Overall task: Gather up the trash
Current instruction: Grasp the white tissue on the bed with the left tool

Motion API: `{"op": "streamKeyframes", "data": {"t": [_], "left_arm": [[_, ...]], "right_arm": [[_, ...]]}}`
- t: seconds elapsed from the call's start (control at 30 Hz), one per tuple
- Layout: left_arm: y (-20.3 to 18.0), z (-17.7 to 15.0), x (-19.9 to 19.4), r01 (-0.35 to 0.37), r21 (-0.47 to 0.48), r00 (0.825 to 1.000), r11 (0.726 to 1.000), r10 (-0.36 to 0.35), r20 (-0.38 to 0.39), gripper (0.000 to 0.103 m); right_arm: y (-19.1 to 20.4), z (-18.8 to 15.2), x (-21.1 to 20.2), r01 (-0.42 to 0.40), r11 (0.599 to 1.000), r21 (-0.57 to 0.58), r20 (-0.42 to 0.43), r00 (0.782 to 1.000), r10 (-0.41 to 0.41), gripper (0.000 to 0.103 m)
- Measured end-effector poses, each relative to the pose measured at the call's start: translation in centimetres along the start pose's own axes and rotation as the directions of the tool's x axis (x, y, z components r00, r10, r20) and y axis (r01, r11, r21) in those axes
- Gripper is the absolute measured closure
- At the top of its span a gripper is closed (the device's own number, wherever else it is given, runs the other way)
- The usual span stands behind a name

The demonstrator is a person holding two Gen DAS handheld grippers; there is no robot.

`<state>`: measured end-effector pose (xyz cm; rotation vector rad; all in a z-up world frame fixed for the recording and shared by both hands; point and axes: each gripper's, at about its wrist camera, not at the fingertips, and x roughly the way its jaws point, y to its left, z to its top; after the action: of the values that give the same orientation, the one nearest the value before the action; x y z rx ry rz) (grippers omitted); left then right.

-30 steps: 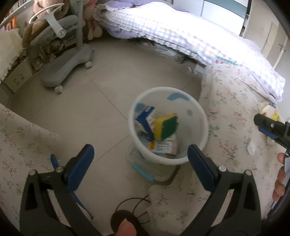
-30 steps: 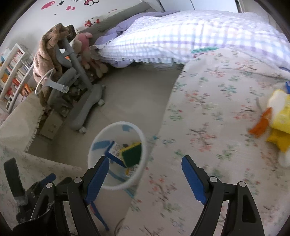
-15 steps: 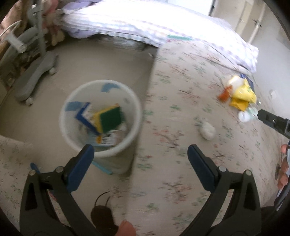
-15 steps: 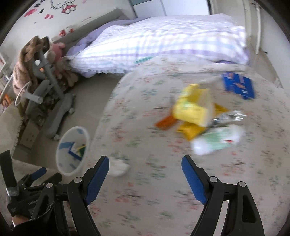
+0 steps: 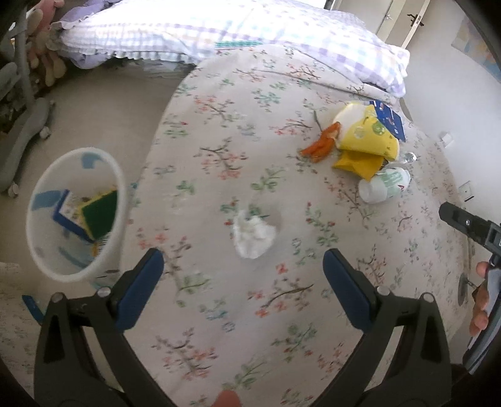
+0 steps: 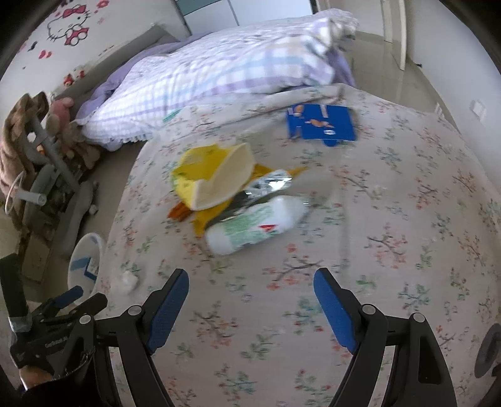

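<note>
step: going for trash on the bed | left gripper (image 5: pixel 243 275) spread wide, empty, above tissue (image 5: pixel 253 233) | right gripper (image 6: pixel 251 296) spread wide, empty, near bottle (image 6: pixel 255 224) | next: go down, pinch, carry to bin (image 5: pixel 47 247)

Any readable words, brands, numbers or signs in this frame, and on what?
None can be read.
White bottle: green label with a red mark, blurred.
Blue packet: print too small.
Yellow packaging: blurred.
Wall: cartoon cat sticker with pink bow, no text.
</note>
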<state>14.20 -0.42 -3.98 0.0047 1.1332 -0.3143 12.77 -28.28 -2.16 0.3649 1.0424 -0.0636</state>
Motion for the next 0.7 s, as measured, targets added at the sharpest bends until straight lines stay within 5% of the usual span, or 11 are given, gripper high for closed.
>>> {"op": "streamKeyframes", "data": {"t": [0.47, 0.7], "left_arm": [[-1.1, 0.7, 4.4, -0.036, -0.032, 0.998, 0.999, 0.034, -0.055, 0.071], [-1.5, 1.7, 3.3, -0.015, -0.012, 1.000, 1.000, 0.015, 0.001, 0.078]], "right_arm": [[-3.3, 0.7, 1.6, 0.013, 0.998, 0.067, -0.026, 1.000, -0.011, 0.020], [-2.3, 1.6, 3.7, -0.025, 0.992, 0.121, -0.057, 0.998, 0.032, 0.020]]}}
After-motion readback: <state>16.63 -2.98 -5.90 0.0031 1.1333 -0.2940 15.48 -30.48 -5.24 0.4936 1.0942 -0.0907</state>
